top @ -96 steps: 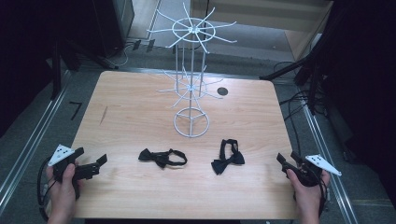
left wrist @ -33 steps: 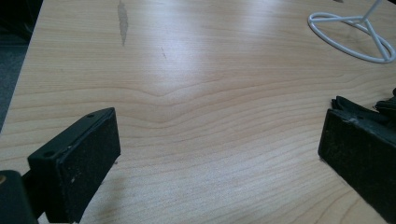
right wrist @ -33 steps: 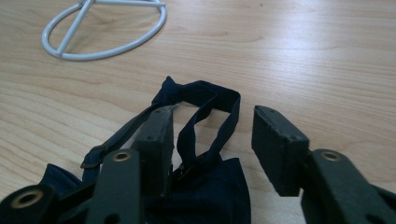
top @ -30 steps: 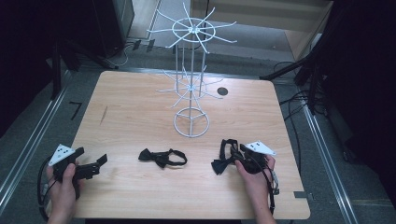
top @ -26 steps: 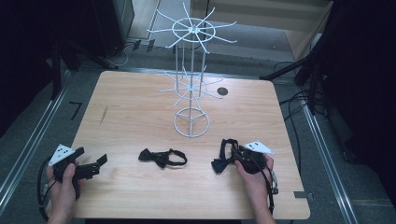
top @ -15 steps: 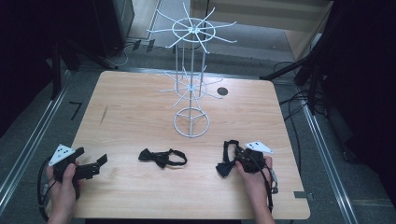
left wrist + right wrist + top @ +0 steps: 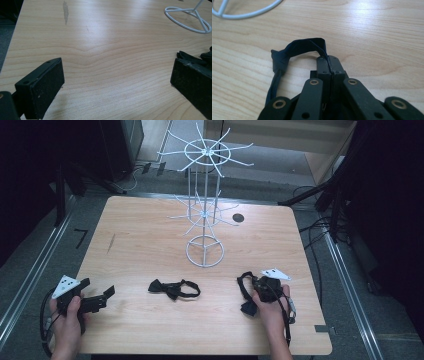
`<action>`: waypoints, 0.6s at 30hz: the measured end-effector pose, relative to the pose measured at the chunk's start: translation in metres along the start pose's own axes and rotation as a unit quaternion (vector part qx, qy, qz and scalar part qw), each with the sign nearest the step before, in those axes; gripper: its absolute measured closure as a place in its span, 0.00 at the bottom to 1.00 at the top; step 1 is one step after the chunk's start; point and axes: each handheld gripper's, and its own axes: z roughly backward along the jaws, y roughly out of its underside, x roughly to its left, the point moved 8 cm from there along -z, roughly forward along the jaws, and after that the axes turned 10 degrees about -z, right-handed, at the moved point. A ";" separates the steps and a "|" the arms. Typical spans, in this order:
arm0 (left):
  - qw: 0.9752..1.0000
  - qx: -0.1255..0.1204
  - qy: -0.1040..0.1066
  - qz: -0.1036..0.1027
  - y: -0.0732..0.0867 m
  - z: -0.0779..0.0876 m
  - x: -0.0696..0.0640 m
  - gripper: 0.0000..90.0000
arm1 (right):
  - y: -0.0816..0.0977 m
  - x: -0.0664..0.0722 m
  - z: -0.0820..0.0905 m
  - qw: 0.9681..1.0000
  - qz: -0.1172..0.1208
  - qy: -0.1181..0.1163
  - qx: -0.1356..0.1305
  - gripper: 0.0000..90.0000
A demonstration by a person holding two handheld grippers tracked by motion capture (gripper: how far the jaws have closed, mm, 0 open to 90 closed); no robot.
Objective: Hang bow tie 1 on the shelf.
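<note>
Right gripper (image 7: 328,65) moved in, pinching bow tie (image 7: 287,56), left gripper (image 7: 117,82) spread, wire rack (image 7: 205,210) beyond

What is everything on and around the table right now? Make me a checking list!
Surface: wooden table, one dark streak, a dark round hole by the far edge.
Job's things: white wire rack standing mid-table; one bow tie lying flat; second bow tie, its strap pinched.
Clutter: nothing seen.
Grippers: left gripper open, over bare wood; right gripper shut on the second bow tie's strap.
Cables: one trails from each gripper; more lie on the floor at right.
Surroundings: dark, grey floor.
</note>
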 end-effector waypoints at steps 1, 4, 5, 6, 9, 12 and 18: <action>1.000 0.000 0.000 0.000 0.000 0.000 0.000 0.00 | 0.000 -0.001 0.000 1.000 -0.005 -0.003 0.000 1.00; 1.000 0.000 0.000 0.001 0.000 0.000 0.000 0.00 | -0.003 -0.001 -0.003 1.000 0.003 0.005 0.000 1.00; 1.000 0.001 0.000 0.000 0.000 0.000 0.000 0.00 | -0.005 0.000 -0.005 1.000 0.008 0.010 0.000 1.00; 1.000 0.002 0.000 0.000 0.000 0.000 0.000 0.00 | -0.006 0.000 -0.006 1.000 0.013 0.012 0.001 1.00; 1.000 0.001 0.000 0.000 0.000 0.000 0.000 0.00 | -0.011 0.002 -0.012 1.000 0.015 0.009 0.002 1.00; 1.000 0.003 0.000 0.000 0.000 0.000 0.000 0.00 | -0.012 0.004 -0.015 1.000 0.013 0.004 -0.012 1.00; 1.000 0.000 0.006 0.002 0.000 0.000 0.000 0.00 | -0.013 0.014 -0.019 0.999 0.030 0.011 -0.021 1.00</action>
